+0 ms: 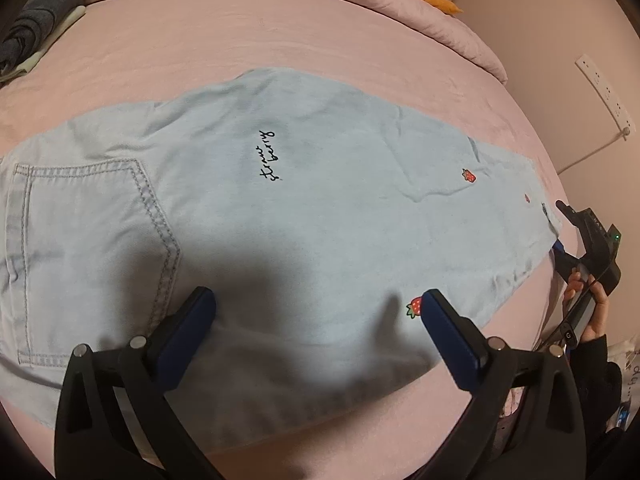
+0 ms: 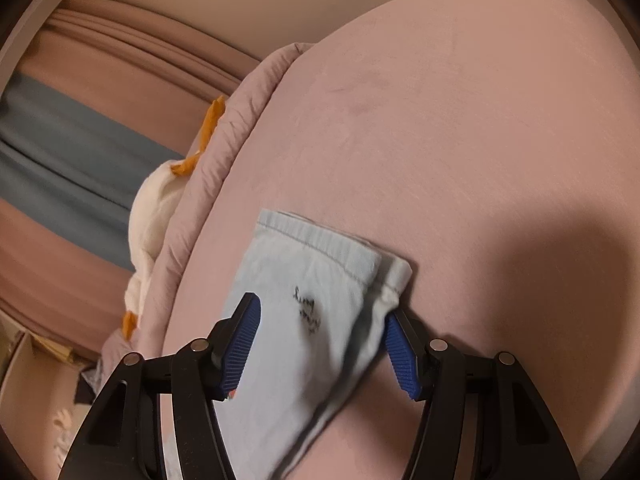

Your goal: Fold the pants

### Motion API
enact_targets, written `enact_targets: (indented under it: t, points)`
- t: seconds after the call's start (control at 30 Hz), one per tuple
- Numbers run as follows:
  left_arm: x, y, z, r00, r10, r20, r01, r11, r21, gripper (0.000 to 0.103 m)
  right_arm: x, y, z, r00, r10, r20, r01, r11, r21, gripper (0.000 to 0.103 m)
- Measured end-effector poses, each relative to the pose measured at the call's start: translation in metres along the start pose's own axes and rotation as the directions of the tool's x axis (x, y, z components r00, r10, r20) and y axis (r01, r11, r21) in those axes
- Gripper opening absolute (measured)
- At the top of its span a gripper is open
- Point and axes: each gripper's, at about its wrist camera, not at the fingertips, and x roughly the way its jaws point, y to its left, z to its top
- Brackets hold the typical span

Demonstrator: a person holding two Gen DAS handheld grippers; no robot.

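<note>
Pants: pale blue denim pants (image 1: 312, 216) lie flat across the middle of the bed (image 1: 280, 44), already folded leg over leg, back pocket up.
Progress: the lengthwise fold looks done; folding the length over seems left.
Left gripper (image 1: 318, 310): fingers spread wide above the cloth, gripping nothing.
Right gripper (image 2: 322, 332): fingers partly spread astride the cuffs (image 2: 320, 248); whether they pinch is unclear.
Surface: pink sheet, quilt bunched at the far edge.
Room: power strip on the wall (image 1: 604, 92).
</note>
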Motion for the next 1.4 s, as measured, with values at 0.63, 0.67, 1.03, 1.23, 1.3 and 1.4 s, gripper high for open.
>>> enact_targets:
  t: [0.63,0.67,1.03,1.23,1.3,1.4]
  points:
    - [-0.003,0.004,0.001,1.0,-0.01,0.015,0.011,0.999,-0.047,0.102,-0.008,0.035,-0.003,1.0,-0.002,-0.02,-0.002,0.976,-0.217,0.008]
    - [-0.003,0.005,0.0,1.0,-0.015,0.019,0.016,0.999,-0.05,0.102,-0.01,0.04,-0.005,1.0,-0.006,-0.016,0.002,0.971,-0.241,0.008]
    - [-0.012,0.021,-0.001,0.995,-0.092,0.049,0.098,0.989,-0.114,0.102,-0.013,0.144,-0.073,0.999,-0.018,-0.028,-0.004,0.771,-0.637,0.008]
    - [-0.024,0.042,-0.002,0.977,-0.195,0.092,0.211,0.95,-0.232,0.101,-0.019,0.19,-0.11,0.999,0.037,-0.036,-0.051,0.645,-0.763,0.008]
    - [-0.026,0.045,-0.003,0.97,-0.219,0.104,0.239,0.936,-0.26,0.101,-0.019,0.205,-0.126,0.995,0.072,-0.075,-0.103,0.598,-0.795,0.008]
    - [-0.027,0.044,-0.004,0.965,-0.239,0.111,0.26,0.927,-0.271,0.101,-0.008,0.217,-0.157,0.98,0.093,-0.174,-0.196,0.538,-0.82,0.008]
